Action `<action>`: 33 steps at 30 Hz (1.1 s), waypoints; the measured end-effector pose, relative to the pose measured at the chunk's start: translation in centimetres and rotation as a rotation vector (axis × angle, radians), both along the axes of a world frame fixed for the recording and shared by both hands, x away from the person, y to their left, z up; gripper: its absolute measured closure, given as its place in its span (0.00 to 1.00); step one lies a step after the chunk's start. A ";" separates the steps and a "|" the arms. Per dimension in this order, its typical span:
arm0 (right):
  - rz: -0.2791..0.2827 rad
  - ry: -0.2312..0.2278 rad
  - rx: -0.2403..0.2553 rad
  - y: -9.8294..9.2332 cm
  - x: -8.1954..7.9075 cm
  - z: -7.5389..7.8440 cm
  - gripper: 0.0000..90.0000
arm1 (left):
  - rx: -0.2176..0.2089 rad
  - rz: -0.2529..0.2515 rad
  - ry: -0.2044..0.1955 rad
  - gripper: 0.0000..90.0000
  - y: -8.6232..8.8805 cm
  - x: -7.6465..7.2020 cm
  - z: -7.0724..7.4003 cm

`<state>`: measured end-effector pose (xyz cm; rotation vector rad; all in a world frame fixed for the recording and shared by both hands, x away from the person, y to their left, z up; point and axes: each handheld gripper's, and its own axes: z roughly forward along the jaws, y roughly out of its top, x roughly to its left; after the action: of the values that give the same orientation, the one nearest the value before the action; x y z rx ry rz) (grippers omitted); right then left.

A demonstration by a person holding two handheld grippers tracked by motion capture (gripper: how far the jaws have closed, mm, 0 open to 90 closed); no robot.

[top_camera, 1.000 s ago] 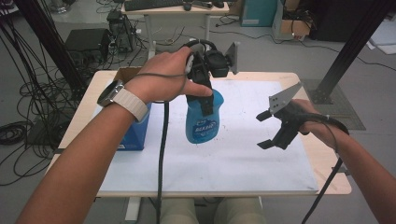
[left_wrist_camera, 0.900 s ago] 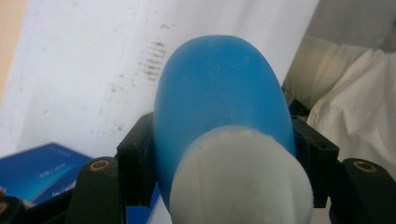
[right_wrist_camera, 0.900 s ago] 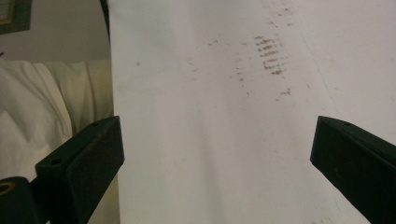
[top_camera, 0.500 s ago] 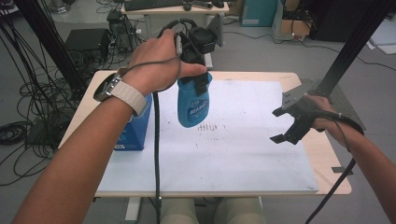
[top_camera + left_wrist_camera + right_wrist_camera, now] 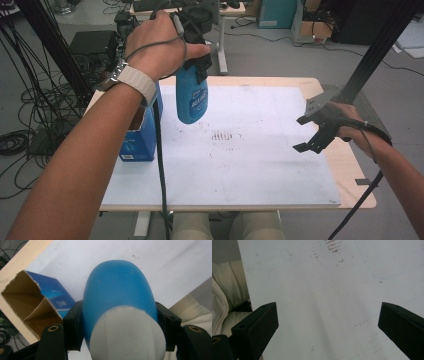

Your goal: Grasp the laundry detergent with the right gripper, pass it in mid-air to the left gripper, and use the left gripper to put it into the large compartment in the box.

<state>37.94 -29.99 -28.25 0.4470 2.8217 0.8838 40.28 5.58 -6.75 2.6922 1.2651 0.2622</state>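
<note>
We are lifting the blue bottle (image 5: 191,97) off the bench (image 5: 280,83) — left fingers (image 5: 71,327) clamped on it; right fingers (image 5: 255,326) are hanging apart, empty. Next, we are likely setting it into the box (image 5: 137,137).

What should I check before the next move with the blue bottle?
1. Grip: left gripper shut on the blue bottle, fingers pressed on both its sides. Ok.
2. Bottle off the white board, hanging cap end up. Ok.
3. Right gripper open, nothing between its fingers. Ok.
4. Open blue box stands beside the bottle, apart. Ok.
5. Board below the bottle bare except brown marks. Ok.
6. Bottle's fill level: cannot tell.
</note>
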 end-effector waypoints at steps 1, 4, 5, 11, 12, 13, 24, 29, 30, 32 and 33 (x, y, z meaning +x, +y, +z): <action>-0.004 0.005 0.006 0.0 0.0 -0.1 0.03 | 0.006 0.004 0.001 0.41 0.3 0.1 0.2; -0.005 0.010 0.006 -0.1 0.1 -0.3 0.03 | 0.002 0.037 -0.008 0.41 1.3 0.4 0.6; -0.005 0.007 0.003 -0.2 0.2 -0.4 0.03 | -0.007 0.063 -0.019 0.41 1.6 0.5 0.6; -0.011 0.007 0.005 -0.3 0.4 -0.6 0.03 | 0.003 0.174 -0.033 0.41 3.5 1.0 1.3; -0.011 0.007 0.005 -0.4 0.4 -0.6 0.03 | 0.004 0.196 -0.035 0.41 3.9 1.1 1.5; -0.015 0.007 0.006 -0.4 0.4 -0.6 0.03 | 0.001 0.206 -0.036 0.41 4.1 1.2 1.5; -0.008 0.006 0.010 -0.5 0.8 -0.8 0.03 | 0.011 0.337 -0.008 0.41 8.2 2.0 2.5; -0.008 0.010 0.008 -0.4 0.9 -0.9 0.03 | 0.014 0.392 -0.003 0.41 9.7 2.2 2.5; -0.009 0.011 0.008 -0.3 1.0 -1.0 0.03 | 0.014 0.403 0.000 0.41 10.0 2.2 2.5; -0.006 0.016 0.004 -0.3 1.0 -1.1 0.03 | 0.012 0.421 -0.002 0.41 10.5 2.2 2.5; -0.001 0.014 0.005 -0.2 1.1 -1.1 0.03 | 0.008 0.436 -0.005 0.41 10.8 2.2 2.5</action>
<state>39.03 -30.23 -29.36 0.4574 2.8318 0.8915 42.49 16.35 -4.24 2.3877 1.8417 0.3217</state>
